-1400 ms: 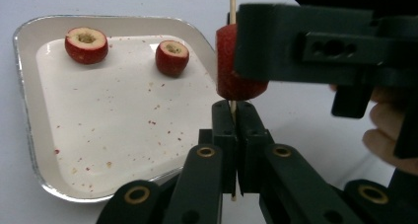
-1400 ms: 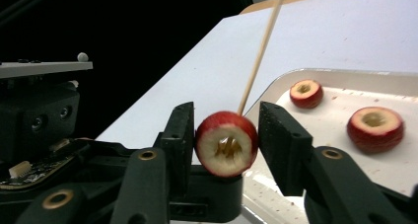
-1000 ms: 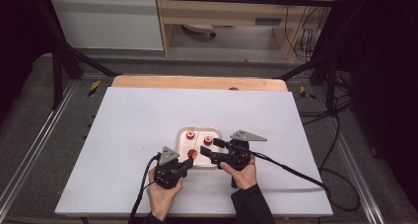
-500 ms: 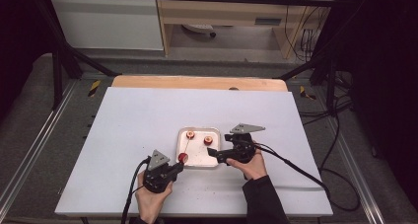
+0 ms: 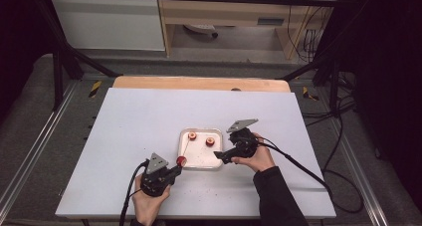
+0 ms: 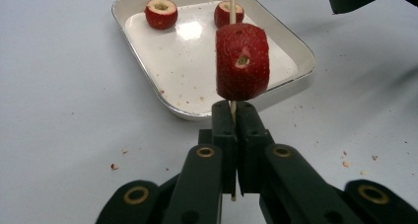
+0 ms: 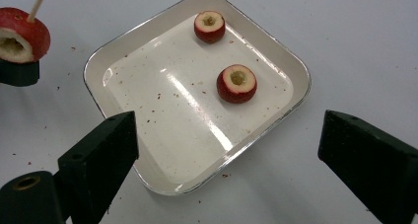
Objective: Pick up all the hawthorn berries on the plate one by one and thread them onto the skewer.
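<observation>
My left gripper (image 6: 235, 110) is shut on a thin wooden skewer (image 6: 232, 7) that runs through a red cored fruit piece (image 6: 242, 61). It holds this just off the near-left corner of the metal tray (image 5: 199, 156). Two more red cored pieces (image 7: 209, 26) (image 7: 237, 83) lie in the tray's far half. My right gripper (image 7: 226, 135) hovers over the tray's near-right edge. Its jaws have just been opening and now stand wide apart, with nothing between them. In the right gripper view the skewered piece (image 7: 22, 34) sits at the far left.
The white tabletop (image 5: 124, 126) carries small red crumbs around the tray and near the front edge. A wooden strip (image 5: 199, 83) borders the far side. Each gripper trails a black cable over the table's near part.
The two grippers met at the tray's front a second ago. Since then the left drew back toward the near left with the skewered fruit, and the right moved off to the right with wider jaws.
</observation>
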`<state>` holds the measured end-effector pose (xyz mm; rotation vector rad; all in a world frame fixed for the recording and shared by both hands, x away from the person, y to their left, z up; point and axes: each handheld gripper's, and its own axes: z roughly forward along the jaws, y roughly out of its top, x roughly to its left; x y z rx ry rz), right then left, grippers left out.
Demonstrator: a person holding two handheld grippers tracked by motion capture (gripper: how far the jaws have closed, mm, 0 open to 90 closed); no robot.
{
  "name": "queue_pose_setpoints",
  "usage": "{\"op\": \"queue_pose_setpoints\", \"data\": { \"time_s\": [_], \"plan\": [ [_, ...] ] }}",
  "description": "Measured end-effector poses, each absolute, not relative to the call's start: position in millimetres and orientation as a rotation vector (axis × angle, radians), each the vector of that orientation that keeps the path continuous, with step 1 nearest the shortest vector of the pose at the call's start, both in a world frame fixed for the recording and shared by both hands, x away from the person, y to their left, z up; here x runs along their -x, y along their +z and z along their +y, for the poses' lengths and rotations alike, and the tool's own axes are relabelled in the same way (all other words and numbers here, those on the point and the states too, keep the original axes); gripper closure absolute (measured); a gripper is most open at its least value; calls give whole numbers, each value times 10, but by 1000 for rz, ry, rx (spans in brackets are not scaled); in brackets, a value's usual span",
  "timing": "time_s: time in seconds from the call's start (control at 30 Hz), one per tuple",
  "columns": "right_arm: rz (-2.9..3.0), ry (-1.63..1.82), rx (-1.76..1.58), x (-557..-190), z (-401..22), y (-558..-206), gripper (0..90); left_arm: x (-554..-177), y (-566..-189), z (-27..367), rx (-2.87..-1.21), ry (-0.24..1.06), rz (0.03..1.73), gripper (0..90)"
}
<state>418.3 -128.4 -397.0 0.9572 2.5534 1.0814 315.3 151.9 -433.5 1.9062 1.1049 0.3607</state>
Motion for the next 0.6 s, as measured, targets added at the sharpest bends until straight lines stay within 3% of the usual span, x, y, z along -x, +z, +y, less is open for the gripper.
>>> {"op": "queue_pose_setpoints", "data": {
  "time_s": [0.6],
  "plan": [
    [2730, 870, -858, -4536, -1001, -4016, 60, -3156, -4345, 1585, -1908, 353, 1101, 880]
  ]
}}
